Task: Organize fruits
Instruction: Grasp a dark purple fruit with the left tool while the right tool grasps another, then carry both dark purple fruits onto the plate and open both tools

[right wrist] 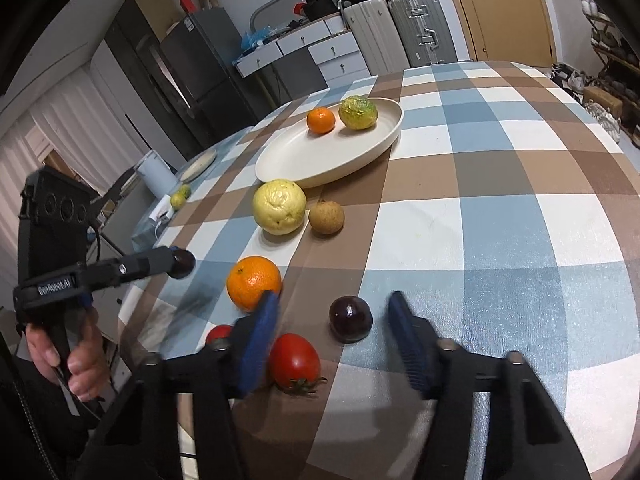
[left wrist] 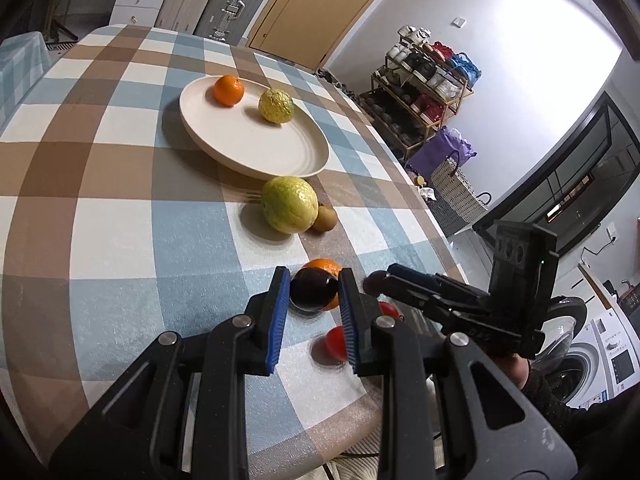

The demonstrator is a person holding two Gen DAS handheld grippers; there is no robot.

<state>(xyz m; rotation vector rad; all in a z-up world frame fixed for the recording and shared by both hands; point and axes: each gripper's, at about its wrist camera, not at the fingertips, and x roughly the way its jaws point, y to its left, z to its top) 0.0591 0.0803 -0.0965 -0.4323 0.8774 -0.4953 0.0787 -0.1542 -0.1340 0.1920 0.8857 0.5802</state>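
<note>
Left gripper (left wrist: 314,280): fingers clamped on a plum (left wrist: 312,294), dark, glossy and round, lifted clear of the desk (right wrist: 500,240). It is held at the near left edge, well short of the plate (right wrist: 304,160).

Orange (right wrist: 253,282): dimpled skin, resting on the checked cloth just beside the right gripper's left finger.

Tomato (right wrist: 294,362): smooth and red, stalk toward the camera, lying below and between the fingers.

Second plum (right wrist: 351,319): on the desk, dead ahead of the right gripper (right wrist: 334,298) and between its fingers. It is a near sphere with no long axis to favour.

Right fingers: apart, a gap visible on each side of the plum, with the blue ribbed pads not touching it.

Judgement: this hand is the nearer one. A straight closure should suffice, though the slick skin may slip.

Plate: pale and shallow, beyond the loose fruit, already holding two citrus.
</note>
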